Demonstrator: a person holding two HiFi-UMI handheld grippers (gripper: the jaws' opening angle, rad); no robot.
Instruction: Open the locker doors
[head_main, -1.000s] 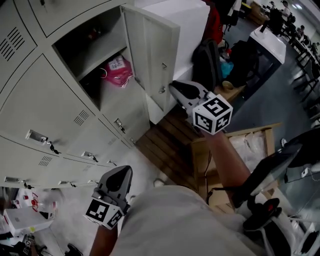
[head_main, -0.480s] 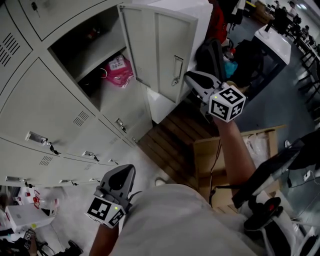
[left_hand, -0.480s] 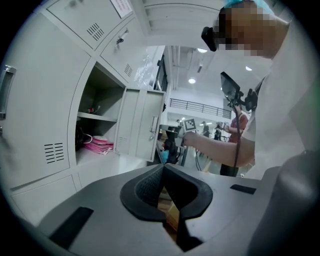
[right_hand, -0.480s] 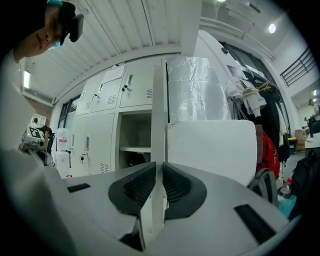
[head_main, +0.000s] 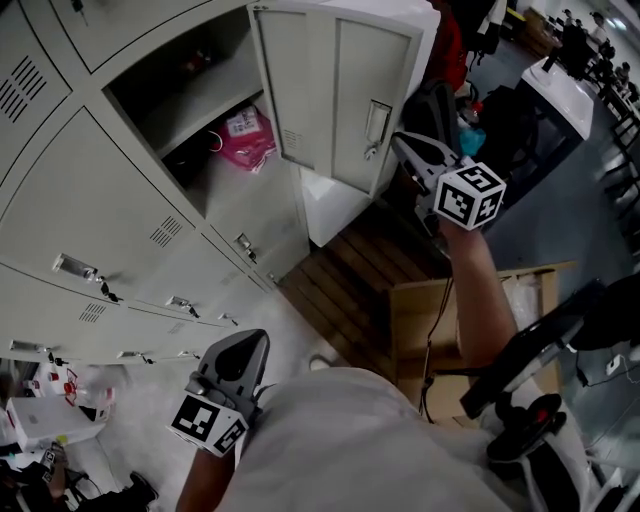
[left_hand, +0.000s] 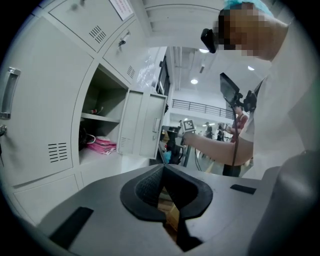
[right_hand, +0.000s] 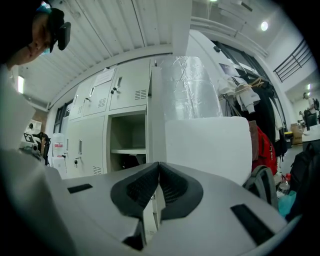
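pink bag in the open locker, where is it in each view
Head view: pink bag upper centre-left, under the shelf.
Left gripper view: pink bag left of centre, below the shelf.
Right gripper view: not visible; only dark shapes under the shelf.
Shared landmark: the shelf.

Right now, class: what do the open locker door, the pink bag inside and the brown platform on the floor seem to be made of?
Locker door: painted sheet metal, matte pale grey; pressed panels, vent slots.
Pink bag: probably thin plastic, possibly fabric; crumpled, soft folds.
Brown platform: apparently wood; parallel dark slats with seams.
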